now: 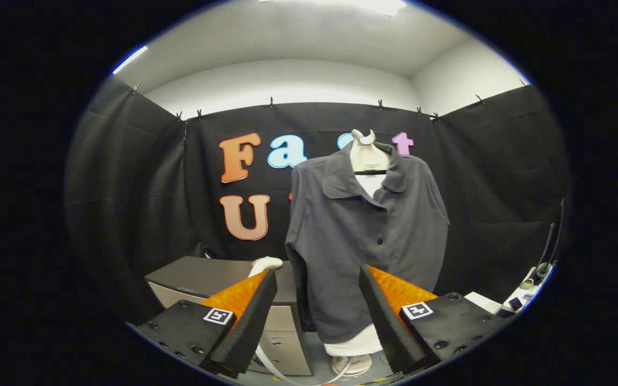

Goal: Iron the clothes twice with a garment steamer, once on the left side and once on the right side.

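Note:
A dark grey buttoned shirt hangs on a pale mannequin torso that stands upright on a round base, beyond my fingers. My gripper is open with nothing between its fingers, and the shirt's lower half shows through the gap. Just past the left fingertip, the white rounded top of the garment steamer peeks up above a dark-topped cabinet. A clear hose curves along the floor from under the cabinet toward the mannequin base.
The cabinet with grey drawer fronts stands left of the mannequin. Black cloth walls close the booth behind and on both sides. A white ledge with small items and cables sits at the far right.

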